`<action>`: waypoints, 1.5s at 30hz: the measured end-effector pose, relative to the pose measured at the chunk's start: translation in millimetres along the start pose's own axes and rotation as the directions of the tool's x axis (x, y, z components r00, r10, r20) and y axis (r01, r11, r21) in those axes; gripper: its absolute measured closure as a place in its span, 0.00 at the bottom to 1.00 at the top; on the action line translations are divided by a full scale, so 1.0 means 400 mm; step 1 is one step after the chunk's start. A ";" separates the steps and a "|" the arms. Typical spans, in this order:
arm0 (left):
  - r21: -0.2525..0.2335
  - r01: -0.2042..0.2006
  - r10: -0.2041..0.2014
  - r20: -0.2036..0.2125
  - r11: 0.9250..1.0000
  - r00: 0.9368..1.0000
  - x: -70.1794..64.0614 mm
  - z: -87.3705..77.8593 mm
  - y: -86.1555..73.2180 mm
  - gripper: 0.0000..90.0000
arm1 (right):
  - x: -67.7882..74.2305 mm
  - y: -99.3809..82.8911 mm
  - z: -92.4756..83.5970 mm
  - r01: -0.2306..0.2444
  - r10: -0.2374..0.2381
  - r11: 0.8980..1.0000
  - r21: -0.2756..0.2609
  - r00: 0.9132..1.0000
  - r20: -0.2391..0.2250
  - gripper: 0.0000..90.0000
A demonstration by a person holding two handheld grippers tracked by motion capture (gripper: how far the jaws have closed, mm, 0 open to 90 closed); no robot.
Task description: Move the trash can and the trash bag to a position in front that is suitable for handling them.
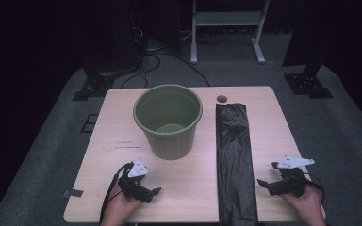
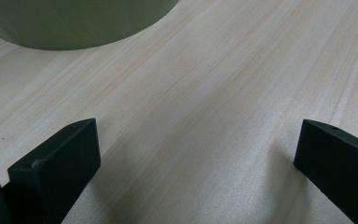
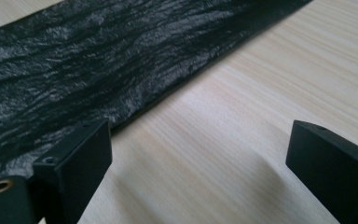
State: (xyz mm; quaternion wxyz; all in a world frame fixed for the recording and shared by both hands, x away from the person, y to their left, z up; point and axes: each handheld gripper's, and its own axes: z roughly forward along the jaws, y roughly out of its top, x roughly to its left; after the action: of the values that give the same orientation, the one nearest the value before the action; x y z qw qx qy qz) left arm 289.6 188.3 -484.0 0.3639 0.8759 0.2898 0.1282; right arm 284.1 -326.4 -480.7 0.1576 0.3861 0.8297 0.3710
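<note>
High view: green bin (image 1: 168, 121) upright, nothing inside; black bag (image 1: 234, 160) flat beside it; left gripper (image 1: 152, 192) and right gripper (image 1: 263, 183) jaws spread.

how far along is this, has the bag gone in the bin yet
Nothing looks done yet: the folded black plastic bag lies flat on the light wooden table, beside the round green plastic bin, which has no liner. Nothing is in hand: the left gripper and right gripper rest open near the table's front edge. Picking up, opening and fitting the bag remain.
</note>
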 end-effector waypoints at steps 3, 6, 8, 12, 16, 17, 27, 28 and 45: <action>0.001 -0.001 0.001 0.000 1.000 1.000 0.000 0.000 0.000 0.00 | 0.004 0.013 0.004 0.001 -0.001 1.000 -0.030 1.000 -0.019 0.14; 0.001 -0.001 0.001 0.000 1.000 1.000 0.000 0.000 0.000 0.00 | 0.009 0.025 0.005 -0.001 -0.001 0.999 -0.045 1.000 -0.030 0.15; 0.001 -0.001 0.001 0.000 1.000 1.000 0.000 0.000 0.000 0.00 | 0.013 0.031 0.008 0.004 -0.006 0.999 -0.047 0.999 -0.040 0.15; 0.001 -0.001 0.001 0.000 1.000 1.000 0.000 0.000 0.000 0.00 | 0.020 0.039 0.017 0.009 -0.011 0.999 -0.046 0.998 -0.056 0.20; 0.001 -0.001 0.001 0.000 1.000 1.000 0.000 0.000 0.000 0.00 | 0.023 0.050 0.024 0.018 -0.021 0.998 -0.053 0.997 -0.069 0.32; 0.001 -0.001 0.001 0.000 1.000 1.000 0.000 0.000 0.000 0.00 | 0.024 0.052 0.024 0.018 -0.022 0.998 -0.055 0.997 -0.075 0.34; 0.000 0.000 0.000 0.001 1.000 1.000 0.000 0.000 0.000 0.00 | 0.043 0.063 0.052 0.059 -0.060 0.998 -0.014 0.993 -0.099 0.50; 0.000 -0.002 0.002 0.001 1.000 1.000 0.000 0.000 0.000 0.00 | 0.045 0.062 0.056 0.066 -0.066 0.998 -0.008 0.993 -0.098 0.52; 0.000 -0.004 0.004 0.003 1.000 1.000 0.000 0.000 0.000 0.00 | 0.047 0.059 0.057 0.083 -0.081 0.996 0.019 0.992 -0.096 0.97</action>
State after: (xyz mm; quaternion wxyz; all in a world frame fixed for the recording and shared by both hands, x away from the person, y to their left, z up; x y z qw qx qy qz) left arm 289.5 188.2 -484.0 0.3640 0.8767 0.2875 0.1277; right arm 296.7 -290.9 -478.3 0.1288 0.3354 0.8557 0.3725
